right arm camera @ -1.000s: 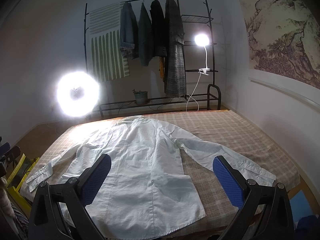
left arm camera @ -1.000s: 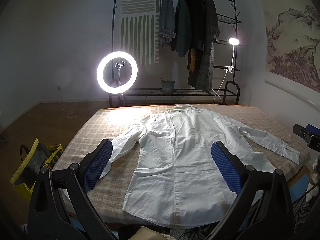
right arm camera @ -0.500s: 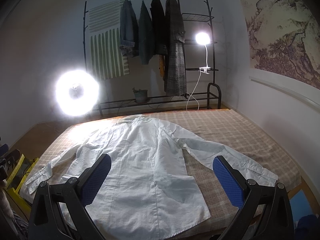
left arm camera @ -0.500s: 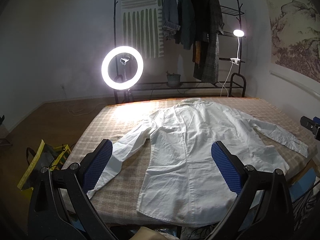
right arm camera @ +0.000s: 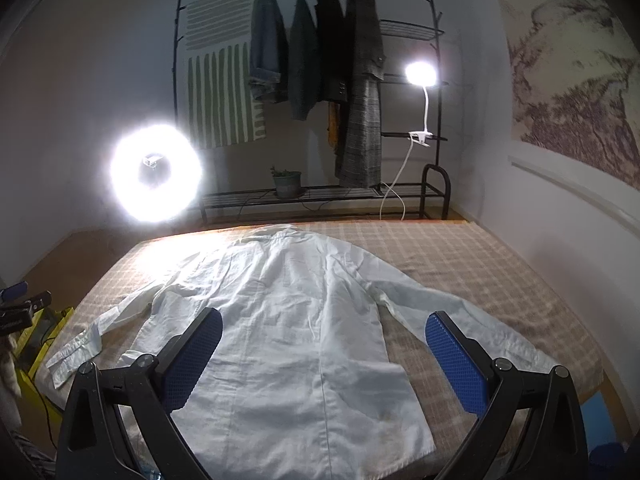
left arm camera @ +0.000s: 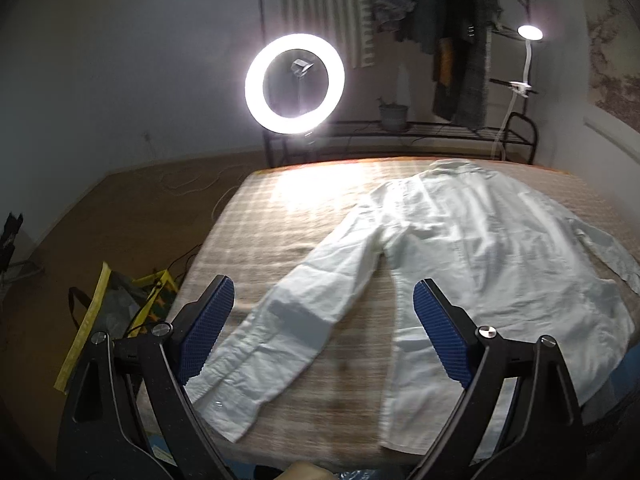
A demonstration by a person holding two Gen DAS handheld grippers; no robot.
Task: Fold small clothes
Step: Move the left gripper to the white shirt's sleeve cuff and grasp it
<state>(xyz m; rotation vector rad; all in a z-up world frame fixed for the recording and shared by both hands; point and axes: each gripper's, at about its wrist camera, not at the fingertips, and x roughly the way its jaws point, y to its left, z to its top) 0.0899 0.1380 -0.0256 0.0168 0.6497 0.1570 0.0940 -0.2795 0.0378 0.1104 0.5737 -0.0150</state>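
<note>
Shirt (right arm camera: 288, 340) flat on bed (right arm camera: 480, 264); left gripper (left arm camera: 324, 312) closing, empty

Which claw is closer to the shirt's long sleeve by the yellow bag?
The left claw. It hangs open right above that white sleeve, jaws closing but not touching it. The right claw is open over the white shirt's body, farther away.

Checked bedcover (right arm camera: 460, 256) across the middle. Lit ring light (right arm camera: 156, 172) at nine o'clock, clip lamp (right arm camera: 420, 74) glowing at two. Black clothes rack (right arm camera: 400, 196) at twelve, hung with dark coats (right arm camera: 362, 92) and a striped cloth (right arm camera: 220, 92); potted plant (right arm camera: 287, 184) on its low shelf. Landscape mural (right arm camera: 576, 92) at three.
</note>
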